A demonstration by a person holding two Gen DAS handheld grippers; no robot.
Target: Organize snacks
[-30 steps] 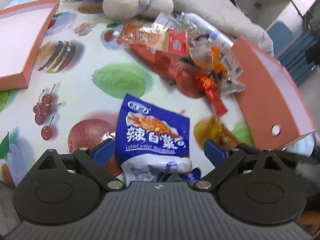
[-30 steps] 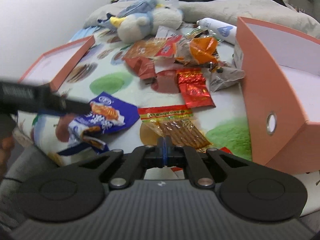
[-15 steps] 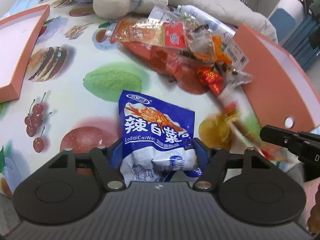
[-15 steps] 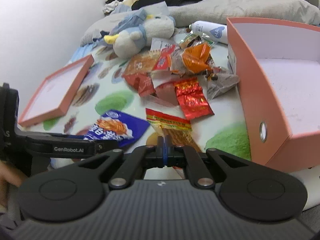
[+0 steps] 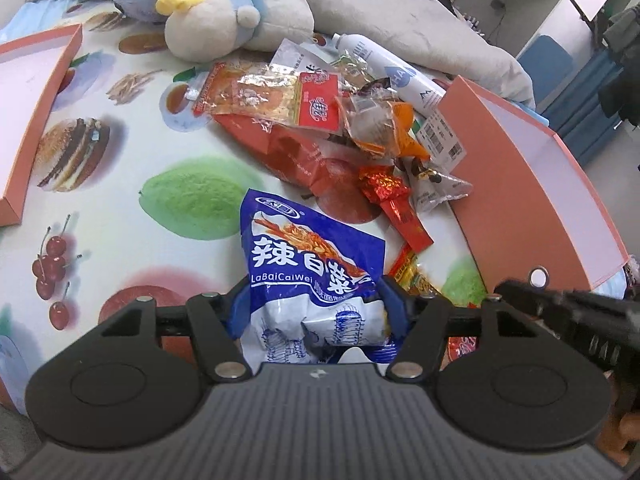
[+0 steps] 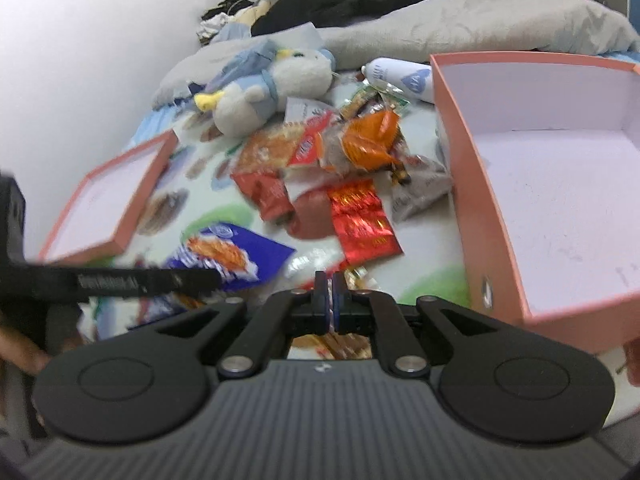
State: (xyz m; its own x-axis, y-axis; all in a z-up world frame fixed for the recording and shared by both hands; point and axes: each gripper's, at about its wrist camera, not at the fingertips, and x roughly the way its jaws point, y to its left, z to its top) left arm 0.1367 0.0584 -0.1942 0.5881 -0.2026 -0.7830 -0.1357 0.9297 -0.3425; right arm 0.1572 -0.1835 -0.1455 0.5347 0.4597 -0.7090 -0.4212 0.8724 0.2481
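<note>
The snack pile (image 5: 344,128) lies mid-cloth, the plush toy (image 5: 224,28) behind it. The box lid (image 5: 28,112) lies far left, the open box (image 5: 532,184) right, the cabbage snack bag (image 5: 308,264) nearest.

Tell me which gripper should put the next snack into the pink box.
Left, probably. The left gripper has just been closing and its pads now pinch the blue snack bag, ready to carry to the pink box. The right gripper has just been opening, a narrow gap, nothing visibly between its pads.
</note>
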